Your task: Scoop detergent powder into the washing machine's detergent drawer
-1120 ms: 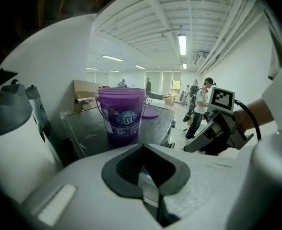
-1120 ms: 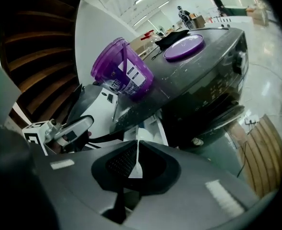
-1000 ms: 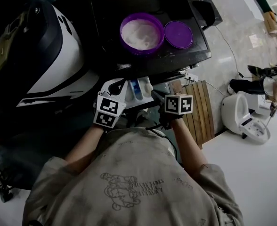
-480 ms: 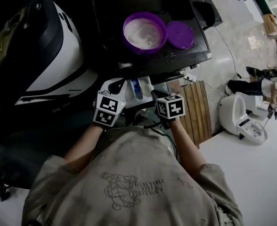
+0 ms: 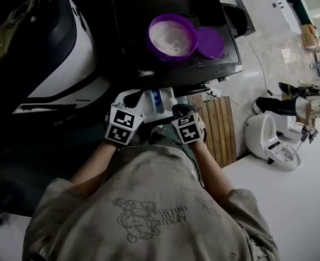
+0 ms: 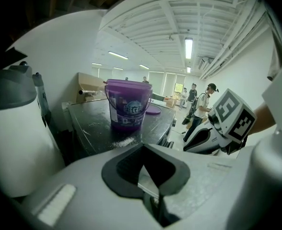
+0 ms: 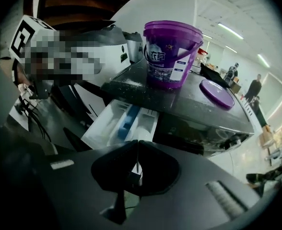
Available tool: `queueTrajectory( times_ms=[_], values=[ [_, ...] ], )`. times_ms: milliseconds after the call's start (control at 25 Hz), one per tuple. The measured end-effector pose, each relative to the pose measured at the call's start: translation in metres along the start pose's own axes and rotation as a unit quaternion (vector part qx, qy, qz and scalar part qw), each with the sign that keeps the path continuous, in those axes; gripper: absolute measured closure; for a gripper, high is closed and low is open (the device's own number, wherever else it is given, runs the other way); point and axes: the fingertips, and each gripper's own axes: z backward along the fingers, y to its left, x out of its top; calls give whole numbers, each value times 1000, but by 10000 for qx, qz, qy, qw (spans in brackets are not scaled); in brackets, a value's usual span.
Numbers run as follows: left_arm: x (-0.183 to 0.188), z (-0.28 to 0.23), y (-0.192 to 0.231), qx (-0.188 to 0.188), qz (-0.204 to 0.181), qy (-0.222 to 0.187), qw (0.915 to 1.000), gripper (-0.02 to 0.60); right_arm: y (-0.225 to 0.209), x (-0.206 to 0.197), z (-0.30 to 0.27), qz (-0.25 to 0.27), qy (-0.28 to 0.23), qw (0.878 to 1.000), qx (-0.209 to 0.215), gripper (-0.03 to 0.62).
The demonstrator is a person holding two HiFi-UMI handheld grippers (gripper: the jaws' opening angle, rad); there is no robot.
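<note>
Right gripper (image 5: 178, 111) shifted left, drawer (image 5: 165, 99) half hidden

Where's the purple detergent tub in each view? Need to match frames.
Head view: purple detergent tub at top centre, open, standing on the dark machine top.
Left gripper view: purple detergent tub left of centre, at mid-height.
Right gripper view: purple detergent tub near the top, just right of centre.
Shared landmark: the purple lid lying flat beside the tub on the same top, seen in all three views.
</note>
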Motion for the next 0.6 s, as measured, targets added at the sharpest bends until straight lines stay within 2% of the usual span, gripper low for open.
queueTrajectory(
  times_ms=[240,600],
  values=[
    [-8,9,3,36,165,-53,9998,581,5,4,0,654,-35,9973,-345,559],
    [-16,19,-3,-9,143,-99,9998,581,2,10,6,1533,-54,9827,-1037,559]
  ],
)
